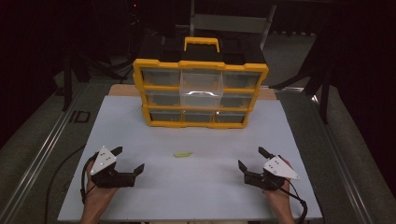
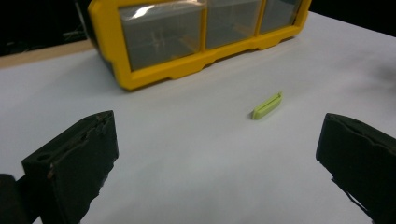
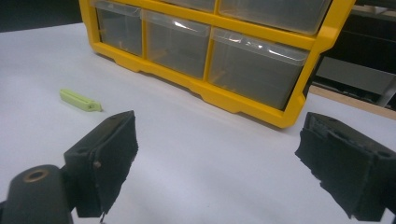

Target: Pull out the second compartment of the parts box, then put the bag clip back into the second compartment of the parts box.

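Note:
A small lime-green clip-like piece [image 1: 183, 153] lies flat on the white table, between the two grippers and a little ahead of them. It shows up too in the left gripper view [image 2: 267, 106] and the right gripper view [image 3: 80, 100]. A yellow drawer cabinet [image 1: 201, 93] with clear drawers stands at the back; its top middle drawer [image 1: 201, 86] is pulled out. My left gripper [image 1: 127, 160] rests open at the front left, nothing between its jaws [image 2: 215, 154]. My right gripper [image 1: 250, 158] rests open at the front right, equally empty [image 3: 219, 158].
The white table top [image 1: 187, 186] spreads wide around the green piece. The cabinet's lower drawers [image 3: 254, 65] are closed. Behind the cabinet sits a black case with a yellow handle [image 1: 201, 43]. Dark floor and metal rails [image 1: 42, 144] flank the table.

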The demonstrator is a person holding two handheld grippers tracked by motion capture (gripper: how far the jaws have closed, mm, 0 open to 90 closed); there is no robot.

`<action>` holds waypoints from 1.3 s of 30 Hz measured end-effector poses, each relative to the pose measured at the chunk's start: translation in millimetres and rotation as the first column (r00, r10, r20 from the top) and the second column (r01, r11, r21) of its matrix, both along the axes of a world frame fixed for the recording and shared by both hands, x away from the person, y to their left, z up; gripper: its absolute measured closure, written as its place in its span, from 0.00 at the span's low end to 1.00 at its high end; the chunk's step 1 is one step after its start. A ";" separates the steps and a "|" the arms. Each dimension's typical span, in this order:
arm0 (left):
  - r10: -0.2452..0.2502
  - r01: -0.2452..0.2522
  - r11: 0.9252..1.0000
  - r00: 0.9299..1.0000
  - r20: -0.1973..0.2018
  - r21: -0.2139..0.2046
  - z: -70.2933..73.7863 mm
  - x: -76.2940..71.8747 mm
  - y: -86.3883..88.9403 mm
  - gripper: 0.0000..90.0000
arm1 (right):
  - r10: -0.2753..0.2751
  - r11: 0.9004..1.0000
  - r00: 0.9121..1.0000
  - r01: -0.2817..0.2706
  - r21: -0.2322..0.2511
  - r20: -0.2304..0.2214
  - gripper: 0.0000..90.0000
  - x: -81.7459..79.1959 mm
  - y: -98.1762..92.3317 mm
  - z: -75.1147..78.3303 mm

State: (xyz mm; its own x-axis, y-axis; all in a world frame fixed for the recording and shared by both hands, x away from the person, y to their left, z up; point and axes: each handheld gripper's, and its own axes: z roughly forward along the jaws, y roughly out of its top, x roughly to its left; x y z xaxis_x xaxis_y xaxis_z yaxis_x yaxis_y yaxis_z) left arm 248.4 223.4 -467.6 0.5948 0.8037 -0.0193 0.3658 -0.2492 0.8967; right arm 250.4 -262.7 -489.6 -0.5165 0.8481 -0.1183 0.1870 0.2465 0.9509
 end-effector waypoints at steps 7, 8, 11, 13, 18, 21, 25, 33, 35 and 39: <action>-0.049 0.050 0.998 0.999 -0.010 0.040 9.2 12.5 -10.4 0.00 | -0.022 1.000 1.000 0.022 0.020 0.000 0.14 0.0 -3.1 0.9; -0.055 0.056 0.997 0.998 -0.014 0.045 10.4 14.2 -11.6 0.00 | -0.020 0.999 1.000 0.020 0.026 0.000 0.14 -0.6 -3.7 1.2; -0.075 0.076 0.995 0.997 -0.018 0.061 14.2 19.2 -15.2 0.00 | -0.023 0.999 1.000 0.023 0.035 -0.001 0.14 -1.7 -5.9 1.5; -0.084 0.085 0.993 0.996 -0.018 0.077 16.8 22.6 -18.6 0.00 | -0.028 0.999 1.000 0.028 0.041 0.000 0.14 -2.1 -7.6 1.8; -0.119 0.123 0.987 0.992 -0.038 0.100 22.4 33.9 -30.2 0.00 | -0.032 0.998 1.000 0.031 0.049 0.000 0.14 -6.1 -10.7 2.0; -0.154 0.163 0.976 0.985 -0.072 0.142 25.7 41.2 -39.8 0.00 | -0.028 0.998 1.000 0.028 0.052 0.002 0.14 -6.1 -11.0 1.7; -0.183 0.198 0.960 0.979 -0.091 0.197 28.3 48.8 -52.5 0.00 | -0.025 0.999 1.000 0.025 0.046 -0.005 0.14 -4.2 -10.6 0.2; -0.250 0.283 0.923 0.956 -0.156 0.260 31.9 65.4 -76.3 0.00 | -0.025 0.998 1.000 0.025 0.062 -0.009 0.15 -2.5 -13.3 -1.0; -0.267 0.309 0.910 0.947 -0.179 0.276 32.0 70.0 -83.2 0.00 | -0.027 0.998 1.000 0.027 0.061 -0.011 0.15 -2.1 -13.6 -1.1; -0.294 0.360 0.882 0.925 -0.239 0.306 29.9 80.0 -97.4 0.00 | -0.029 0.998 0.999 0.030 0.062 -0.016 0.15 -1.2 -14.8 -1.8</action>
State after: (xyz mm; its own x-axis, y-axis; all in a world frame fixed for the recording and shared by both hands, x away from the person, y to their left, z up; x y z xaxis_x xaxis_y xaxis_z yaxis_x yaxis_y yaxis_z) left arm 328.4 126.0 -437.6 0.8370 0.5405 0.0858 0.3572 -0.6583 0.6627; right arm 249.3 -277.5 -491.3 -0.4926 0.8683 -0.0575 0.2076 0.1814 0.9612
